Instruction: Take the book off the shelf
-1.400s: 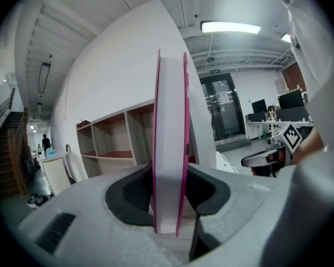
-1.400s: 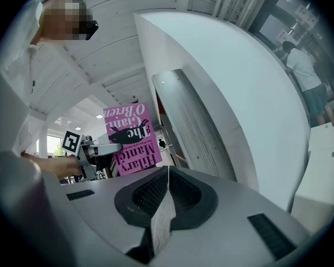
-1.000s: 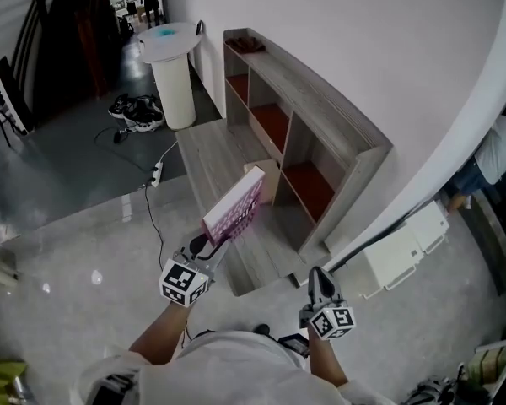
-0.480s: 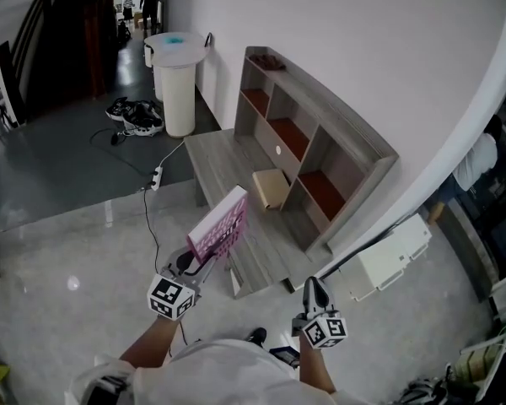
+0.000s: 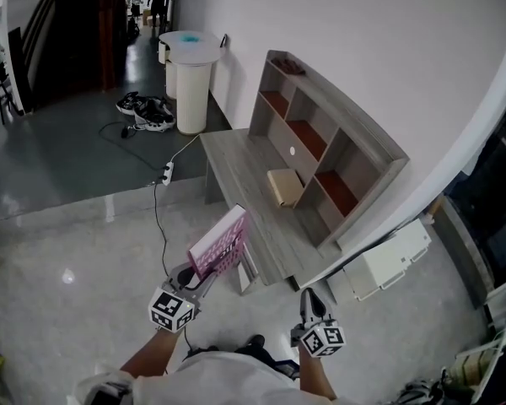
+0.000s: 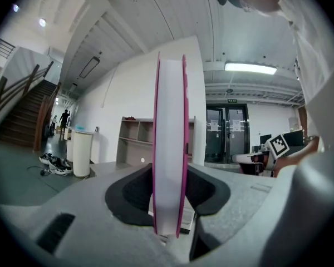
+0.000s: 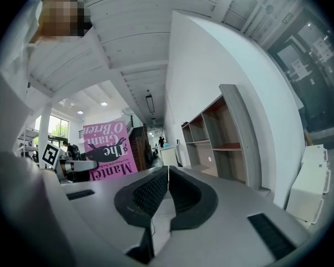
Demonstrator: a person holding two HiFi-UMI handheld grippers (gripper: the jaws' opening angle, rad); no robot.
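A pink-covered book (image 5: pixel 222 245) stands upright in my left gripper (image 5: pixel 204 270), off the desk and above the floor near the desk's front corner. In the left gripper view the book (image 6: pixel 170 149) shows edge-on, white pages between pink covers, with both pads pressed on its sides. The grey wooden shelf unit (image 5: pixel 337 146) with red-backed compartments stands on the desk against the wall. My right gripper (image 5: pixel 308 298) hovers to the right, its jaws closed together with nothing between them. From the right gripper view the book's pink cover (image 7: pixel 107 149) appears at the left.
The grey desk (image 5: pixel 249 184) carries a tan box (image 5: pixel 285 186) in front of the shelf. A white round pedestal (image 5: pixel 190 78) and shoes (image 5: pixel 148 112) lie beyond. A power strip with cable (image 5: pixel 165 174) runs across the floor. A white unit (image 5: pixel 386 264) stands at the right.
I have stepped back from the desk with the book in the left gripper; the shelf and desk now appear farther away. Both grippers keep their state.
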